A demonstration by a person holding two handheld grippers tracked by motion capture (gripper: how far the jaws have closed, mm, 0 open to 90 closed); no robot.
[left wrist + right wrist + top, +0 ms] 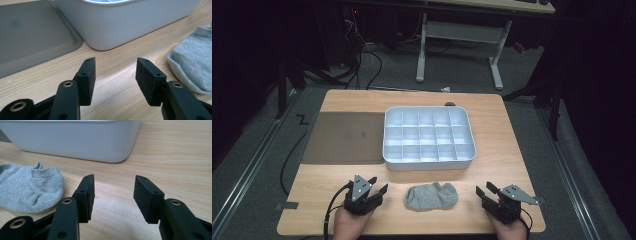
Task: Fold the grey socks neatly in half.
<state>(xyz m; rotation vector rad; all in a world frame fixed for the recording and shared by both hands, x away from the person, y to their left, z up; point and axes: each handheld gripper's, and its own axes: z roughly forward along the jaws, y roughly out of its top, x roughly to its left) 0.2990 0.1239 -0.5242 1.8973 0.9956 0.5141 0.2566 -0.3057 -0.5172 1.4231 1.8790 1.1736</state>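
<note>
I'm idling pre-grasp, left gripper and right gripper both gaping empty either side of the sock; next I'm closing in to pinch it.

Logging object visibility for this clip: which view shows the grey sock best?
The high view: the whole sock lies flat on the table in front of the white tray. The right gripper view shows most of it; the left gripper view catches one cropped end.
</note>
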